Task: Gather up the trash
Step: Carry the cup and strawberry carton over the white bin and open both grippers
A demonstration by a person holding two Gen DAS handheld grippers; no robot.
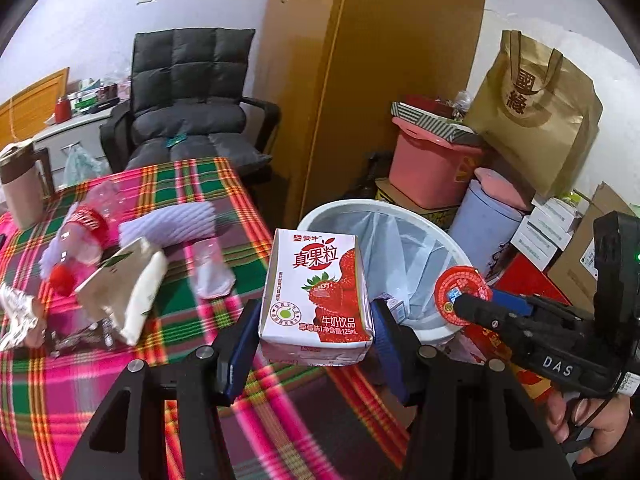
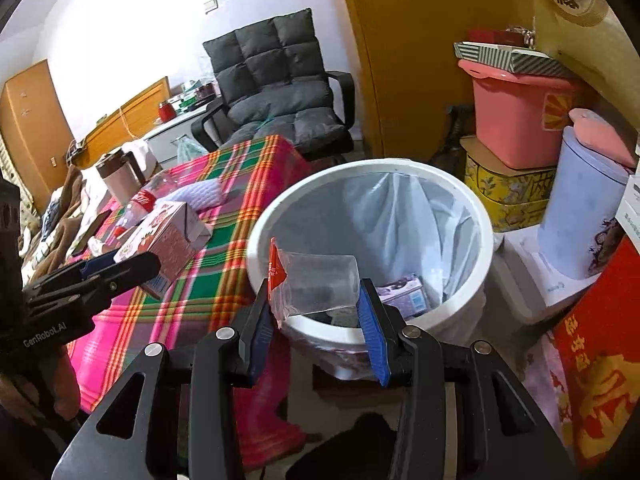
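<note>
1. Left gripper [image 1: 316,320] is clamped on a strawberry milk carton [image 1: 318,296], blue pads pressed on both side walls, carton upright w/ printed front facing the camera.
2. Carton hangs over the edge of the plaid tablecloth [image 1: 188,188], just beside the white trash bin [image 1: 436,236], not yet over its mouth.
3. Right gripper [image 2: 318,308] is pinching a clear plastic packet [image 2: 316,284] w/ a red strip on its left edge; both pads are on it.
4. In the left wrist view the packet's round red label faces the lens, at the tip of the right gripper.
5. Packet sits at the near rim of the bin; bin is lined w/ a thin pale bag [image 2: 404,216] and a small printed carton [image 2: 404,294] lies inside near the bottom.
6. Left on the table: a clear bottle w/ red label and red cap [image 1: 80,236], a lilac ribbed cloth [image 1: 172,224], a torn cream-and-green paper pack [image 1: 128,284], a clear plastic cup on its side [image 1: 212,268], crumpled foil [image 1: 16,312], a brown lidded jug [image 1: 20,184].
7. Behind the table: a grey padded chair [image 1: 188,96]. Right of the bin: a pink tub [image 1: 432,168], a gold gift bag [image 1: 536,116], a pale blue canister [image 1: 484,224].
8. A person's fingers [image 1: 572,412] wrap the right gripper's handle, low right in the left wrist view.
</note>
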